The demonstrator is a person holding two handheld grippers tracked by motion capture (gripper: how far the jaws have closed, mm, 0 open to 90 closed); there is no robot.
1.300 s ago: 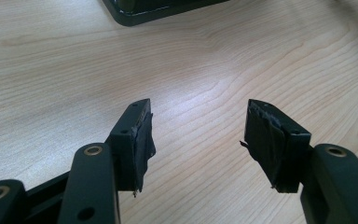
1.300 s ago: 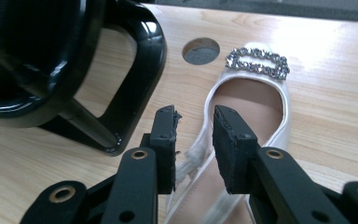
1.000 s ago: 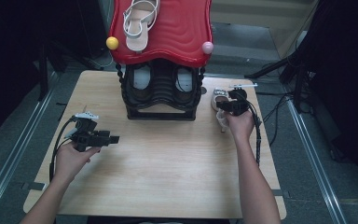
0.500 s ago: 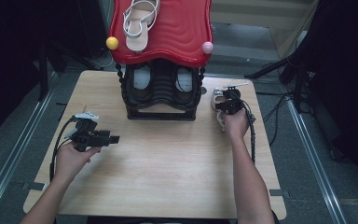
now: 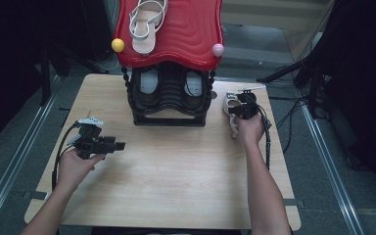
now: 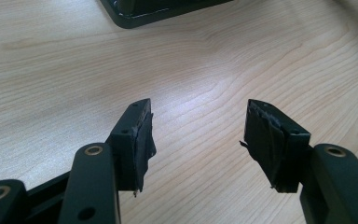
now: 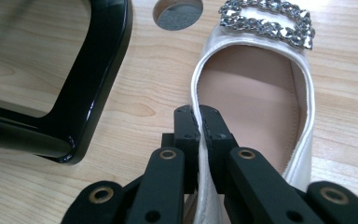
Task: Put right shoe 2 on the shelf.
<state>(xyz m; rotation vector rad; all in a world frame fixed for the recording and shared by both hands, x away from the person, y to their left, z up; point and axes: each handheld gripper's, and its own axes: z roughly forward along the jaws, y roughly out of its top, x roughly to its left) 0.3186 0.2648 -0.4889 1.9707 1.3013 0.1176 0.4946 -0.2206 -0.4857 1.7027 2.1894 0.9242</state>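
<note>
A white slip-on shoe (image 7: pixel 256 93) with a silver chain buckle lies on the wooden table, just right of the shoe rack (image 5: pixel 169 117). My right gripper (image 7: pixel 199 116) is shut on the shoe's left side wall, which is pinched between the pads near the heel. From above, the right gripper (image 5: pixel 240 107) sits over the shoe (image 5: pixel 229 102) at the table's far right. The left gripper (image 5: pixel 120 145) hovers over bare wood at the left; its jaws (image 6: pixel 198 126) stand open with nothing between them.
The rack has a black frame (image 7: pixel 98 70) and a red wavy top (image 5: pixel 186 34) carrying a pale strappy sandal (image 5: pixel 147 19). Dark shoes sit on its lower shelf. A round grommet (image 7: pixel 177 13) is set in the table beside the white shoe.
The right hand has edged slightly toward the rack at the white shoe. The left hand has kept still.
</note>
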